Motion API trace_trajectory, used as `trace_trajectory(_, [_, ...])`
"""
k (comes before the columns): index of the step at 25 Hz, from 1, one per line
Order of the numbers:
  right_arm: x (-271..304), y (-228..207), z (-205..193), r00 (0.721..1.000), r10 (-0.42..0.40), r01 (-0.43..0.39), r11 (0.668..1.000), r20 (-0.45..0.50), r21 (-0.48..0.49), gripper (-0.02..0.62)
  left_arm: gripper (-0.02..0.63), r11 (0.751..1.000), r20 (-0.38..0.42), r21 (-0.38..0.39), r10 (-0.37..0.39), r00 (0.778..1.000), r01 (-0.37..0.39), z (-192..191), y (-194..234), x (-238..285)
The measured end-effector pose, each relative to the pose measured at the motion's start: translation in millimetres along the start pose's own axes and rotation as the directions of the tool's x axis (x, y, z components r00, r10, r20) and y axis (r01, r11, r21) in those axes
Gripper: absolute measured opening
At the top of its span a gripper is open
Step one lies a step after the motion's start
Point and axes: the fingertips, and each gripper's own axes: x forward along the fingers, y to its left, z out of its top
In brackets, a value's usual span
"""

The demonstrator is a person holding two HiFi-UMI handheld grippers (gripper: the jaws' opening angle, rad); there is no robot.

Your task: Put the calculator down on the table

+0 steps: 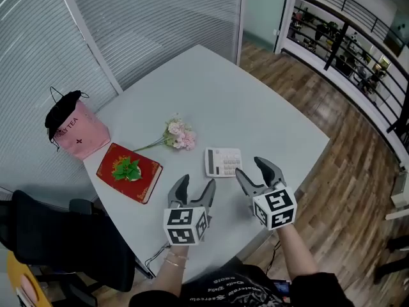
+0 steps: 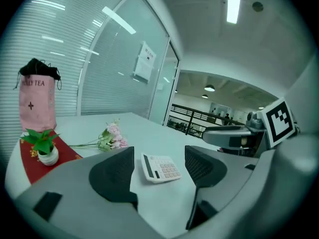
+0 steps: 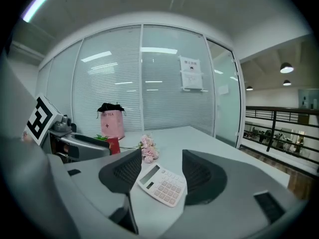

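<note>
The white calculator [image 1: 223,162] lies flat, keys up, on the pale worktop [image 1: 217,101] near its front edge, and nothing touches it. Just short of it hang the left gripper [image 1: 197,187] and the right gripper [image 1: 255,173]. Each has its jaws spread wide with nothing between the pads; the calculator only shows through the gaps, farther off. The putting-down looks done to me, and I see no step left. Beyond lie pink flowers [image 1: 180,134], a red book [image 1: 128,171] carrying a small potted plant [image 1: 126,168], and a pink tea bag [image 1: 78,133].
</note>
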Motion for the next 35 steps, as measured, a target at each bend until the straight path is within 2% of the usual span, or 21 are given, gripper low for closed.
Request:
trace_trajectory(6, [-63.7,43.6,2.6,0.998,-0.039,0.042,0.997,0.046,-0.065,0.257,0.341,0.999,0.075,0.051,0.011,0.997,-0.015,-7.6,-7.5,-74.3])
trace_trajectory(13, [-122.8,90.9,-16.9,0.993,-0.081,0.087,0.994,0.089,-0.061,0.245,0.337,0.997,0.113,0.073,-0.009,0.994,0.000,-31.0,-22.7,-142.3])
trace_trajectory(17, [-145.0,115.4,-37.8,0.994,-0.092,0.096,0.993,0.065,-0.073,0.244,0.330,0.994,0.109,0.106,-0.031,0.994,0.019,-53.0,-34.0,-168.8])
trace_trajectory(20, [-159.5,133.2,-51.5,0.994,-0.101,0.104,0.992,0.049,-0.077,0.244,0.322,0.994,0.098,0.096,-0.052,0.994,0.042,-70.7,-40.5,-185.3])
trace_trajectory(27, [-187.5,169.8,-85.1,0.995,-0.099,0.100,0.994,0.024,-0.053,0.244,0.320,0.995,0.010,0.092,-0.051,0.999,0.050,-130.4,-47.5,-223.3])
trace_trajectory(32, [-197.5,179.0,-95.2,0.993,-0.114,0.114,0.992,0.018,-0.051,0.242,0.314,0.991,0.027,0.126,-0.050,0.998,0.046,-132.3,-45.9,-234.0])
trace_trajectory(35, [-201.4,183.1,-98.7,0.993,-0.118,0.118,0.991,0.013,-0.056,0.242,0.295,0.993,0.034,0.114,-0.048,0.998,0.043,-130.7,-45.4,-237.3])
